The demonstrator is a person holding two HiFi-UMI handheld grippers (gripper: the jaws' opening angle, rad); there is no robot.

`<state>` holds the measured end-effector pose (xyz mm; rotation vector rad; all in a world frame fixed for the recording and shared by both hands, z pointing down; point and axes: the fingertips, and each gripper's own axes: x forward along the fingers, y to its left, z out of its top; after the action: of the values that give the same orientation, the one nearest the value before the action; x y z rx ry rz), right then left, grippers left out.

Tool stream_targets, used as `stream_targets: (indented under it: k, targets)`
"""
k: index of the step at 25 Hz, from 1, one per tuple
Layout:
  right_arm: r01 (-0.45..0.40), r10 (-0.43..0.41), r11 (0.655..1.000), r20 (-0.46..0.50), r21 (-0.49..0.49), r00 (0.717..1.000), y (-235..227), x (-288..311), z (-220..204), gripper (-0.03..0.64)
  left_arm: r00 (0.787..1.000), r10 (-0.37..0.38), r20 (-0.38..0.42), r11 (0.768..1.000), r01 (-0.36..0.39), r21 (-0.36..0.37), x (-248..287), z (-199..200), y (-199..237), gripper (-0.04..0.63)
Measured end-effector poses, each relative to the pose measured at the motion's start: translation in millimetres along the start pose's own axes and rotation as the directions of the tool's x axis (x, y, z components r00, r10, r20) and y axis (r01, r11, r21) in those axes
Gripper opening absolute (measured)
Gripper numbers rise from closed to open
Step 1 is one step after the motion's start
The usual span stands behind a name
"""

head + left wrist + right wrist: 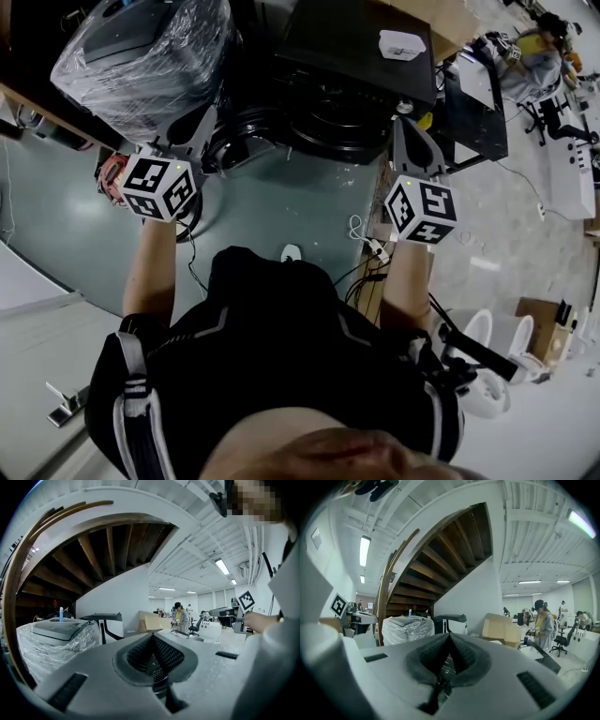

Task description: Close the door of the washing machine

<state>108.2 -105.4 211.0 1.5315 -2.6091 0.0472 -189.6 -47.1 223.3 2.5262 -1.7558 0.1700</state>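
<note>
The left gripper (204,127) and the right gripper (410,131) were both fully closed, with their pads tip to tip and nothing between them. Both sat mid-frame in the head view, pointing toward the dark washing machine (352,84) at top centre. Its round door (239,136), apparently open, lay just beside the left gripper's tips; contact could not be determined. A plastic-wrapped appliance (141,56) occupied the upper left.

Your kit
Your shirt (281,323) is black, short-sleeved; left gripper (202,120) and right gripper (405,122) are grey, with black-marked white cubes (157,186).
</note>
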Motion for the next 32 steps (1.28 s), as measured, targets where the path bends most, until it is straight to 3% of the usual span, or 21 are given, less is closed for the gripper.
stream_targets:
  k: [6, 10, 16, 20, 28, 32]
  targets:
    - [0.006, -0.006, 1.000, -0.012, 0.010, 1.000, 6, 27, -3, 0.005, 0.999, 0.041, -0.034, 0.999, -0.042, -0.002, 16, -12, 40, 0.003]
    - [0.039, -0.039, 0.999, -0.016, -0.003, 0.999, 19, 52, 2, 0.005, 1.000, 0.002, -0.003, 1.000, -0.002, -0.015, 25, -10, 69, 0.005]
    - [0.080, -0.080, 0.997, -0.031, 0.006, 0.996, 53, 90, 8, 0.005, 0.998, -0.058, -0.018, 0.998, 0.059, 0.038, 41, -10, 126, 0.005]
    - [0.092, -0.093, 0.996, -0.050, -0.010, 0.994, 79, 116, 10, 0.005, 1.000, -0.017, -0.011, 0.997, 0.018, 0.070, 53, -16, 178, 0.005]
    - [0.157, -0.157, 0.988, -0.109, -0.008, 0.982, 110, 149, -14, 0.005, 1.000, -0.022, -0.014, 1.000, 0.022, 0.011, 84, -54, 248, 0.005]
    - [0.163, -0.160, 0.987, -0.154, 0.004, 0.975, 126, 157, -40, 0.005, 0.997, -0.059, -0.057, 0.998, 0.057, -0.029, 98, -91, 267, 0.005]
